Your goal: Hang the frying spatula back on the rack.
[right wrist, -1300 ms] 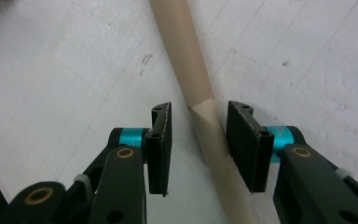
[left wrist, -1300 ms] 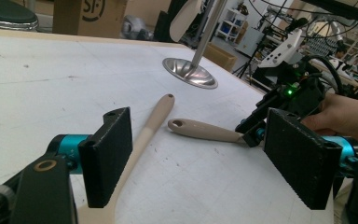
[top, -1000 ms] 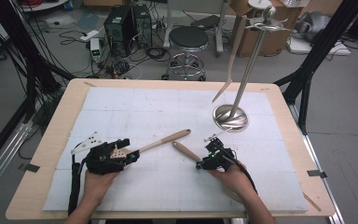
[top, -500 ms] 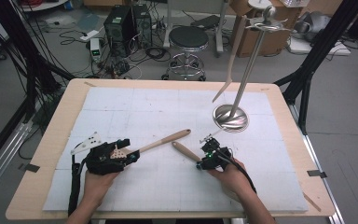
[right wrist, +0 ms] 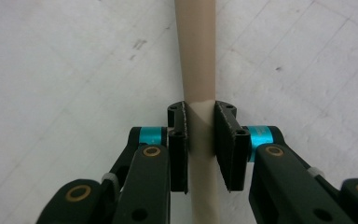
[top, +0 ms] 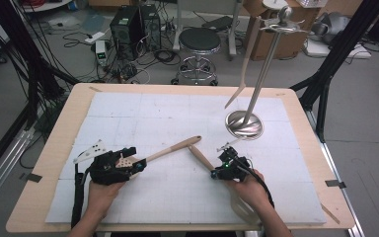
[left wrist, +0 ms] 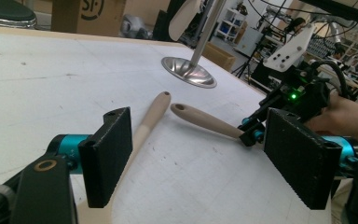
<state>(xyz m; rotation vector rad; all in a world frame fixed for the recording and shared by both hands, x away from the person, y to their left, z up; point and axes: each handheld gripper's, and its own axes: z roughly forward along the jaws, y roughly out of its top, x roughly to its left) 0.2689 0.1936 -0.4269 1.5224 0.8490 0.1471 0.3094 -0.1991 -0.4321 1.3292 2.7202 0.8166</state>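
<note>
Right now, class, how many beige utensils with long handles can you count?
3: one hangs on the metal stand; two lie on the table, one by the left hand-held gripper, one in the right hand-held gripper.

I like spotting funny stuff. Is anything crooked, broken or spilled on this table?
Nothing is spilled or broken. Two beige utensils lie slanted on the white mat: the left utensil and the right utensil, handle ends nearly meeting. A third utensil hangs from the stand.

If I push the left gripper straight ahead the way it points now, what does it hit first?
Probably the handle of the other spatula that the right gripper holds; that gripper sits just beyond. The left gripper is open around its own spatula handle. Depth is hard to judge, so it might pass short of the metal stand base.
</note>
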